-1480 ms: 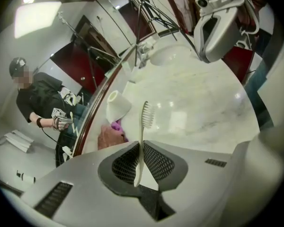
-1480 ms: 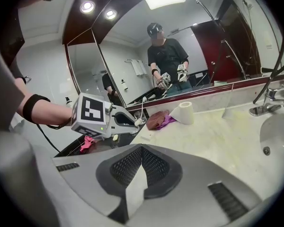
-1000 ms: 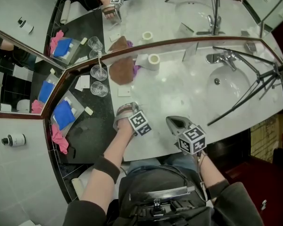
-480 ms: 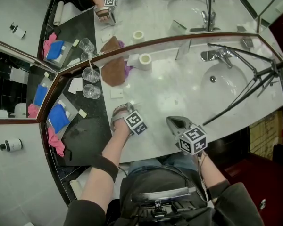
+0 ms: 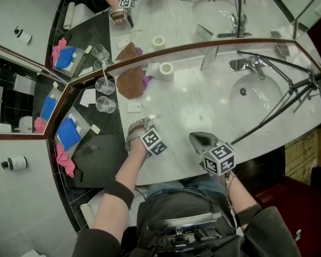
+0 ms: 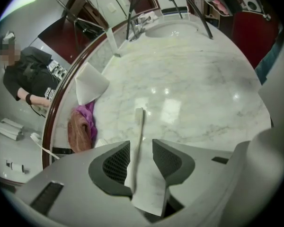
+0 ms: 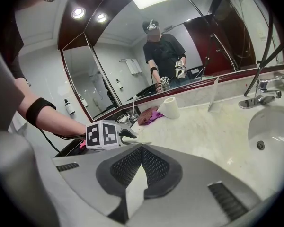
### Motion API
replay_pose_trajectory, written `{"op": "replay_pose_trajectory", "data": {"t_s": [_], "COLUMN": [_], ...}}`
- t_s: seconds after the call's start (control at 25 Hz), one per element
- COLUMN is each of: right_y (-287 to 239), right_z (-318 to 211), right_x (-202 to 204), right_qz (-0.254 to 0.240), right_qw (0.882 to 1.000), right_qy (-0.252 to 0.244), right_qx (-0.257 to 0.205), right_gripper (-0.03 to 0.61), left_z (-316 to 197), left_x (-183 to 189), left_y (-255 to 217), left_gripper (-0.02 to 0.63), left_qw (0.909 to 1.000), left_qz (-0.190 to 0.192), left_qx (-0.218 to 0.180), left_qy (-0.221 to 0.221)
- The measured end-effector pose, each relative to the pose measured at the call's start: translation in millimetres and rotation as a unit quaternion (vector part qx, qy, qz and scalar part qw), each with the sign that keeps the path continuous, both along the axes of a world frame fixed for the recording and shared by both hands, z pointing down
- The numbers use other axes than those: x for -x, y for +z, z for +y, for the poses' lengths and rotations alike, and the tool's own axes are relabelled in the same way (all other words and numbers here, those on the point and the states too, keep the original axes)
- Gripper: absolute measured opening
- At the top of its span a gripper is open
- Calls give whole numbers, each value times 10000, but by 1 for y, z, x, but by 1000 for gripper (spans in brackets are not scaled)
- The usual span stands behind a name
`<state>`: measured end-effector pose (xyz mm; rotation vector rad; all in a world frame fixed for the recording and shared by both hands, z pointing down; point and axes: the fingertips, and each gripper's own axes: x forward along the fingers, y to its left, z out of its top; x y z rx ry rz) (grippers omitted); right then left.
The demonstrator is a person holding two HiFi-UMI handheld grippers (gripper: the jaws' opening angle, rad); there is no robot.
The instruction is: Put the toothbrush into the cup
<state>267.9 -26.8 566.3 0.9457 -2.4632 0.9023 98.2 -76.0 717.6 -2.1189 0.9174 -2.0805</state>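
The toothbrush (image 6: 139,126) sits between the jaws of the left gripper (image 6: 140,144), which have just been opening, and its near end vanishes behind the gripper body. Honestly can't tell if it's touching either pad. In the head view it's nearly all covered, with just a thin tip poking out. The sink (image 7: 274,126) is cut off at the right edge of the right gripper view.

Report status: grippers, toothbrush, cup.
Left gripper just opened, white plastic toothbrush loose between its jaws. Right gripper shut, empty. Clear glass cup empty by mirror, way unblocked.
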Motion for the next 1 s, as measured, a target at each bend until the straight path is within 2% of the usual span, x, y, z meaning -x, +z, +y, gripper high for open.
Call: {"op": "replay_pose_trajectory", "data": {"t_s": [0.2, 0.28, 0.4, 0.6, 0.68, 0.76, 0.88, 1.0], "right_y": [1, -5, -10, -22, -27, -32, -41, -50], "right_z": [-1, -2, -7, -14, -14, -16, -24, -32], "right_x": [7, 14, 24, 44, 53, 61, 72, 86], "right_qz": [-8, -38, -60, -65, -57, -33, 10, 45], "right_qw": [10000, 10000, 9999, 9994, 9993, 9991, 9987, 9981], "right_qy": [-4, -15, 38, 146, 172, 178, 171, 150], "right_qx": [-43, -80, -154, -292, -329, -376, -475, -592], "right_gripper": [17, 17, 17, 17, 17, 17, 17, 17], "left_z": [0, 2, 4, 13, 18, 23, 27, 32], "left_x": [-1, 0, 3, 28, 39, 49, 69, 95], "left_y": [-32, -51, -84, -128, -145, -164, -195, -225], "left_gripper": [152, 111, 13, 3, 2, 2, 2, 2], "left_qw": [9994, 9981, 9931, 9774, 9641, 9443, 9058, 8674], "left_qz": [188, 376, 910, 1798, 2300, 2893, 3705, 4323], "left_qx": [-290, -479, -729, -917, -957, -997, -1154, -1320], "left_qy": [78, 43, -118, -634, -918, -1210, -1698, -2080]}}
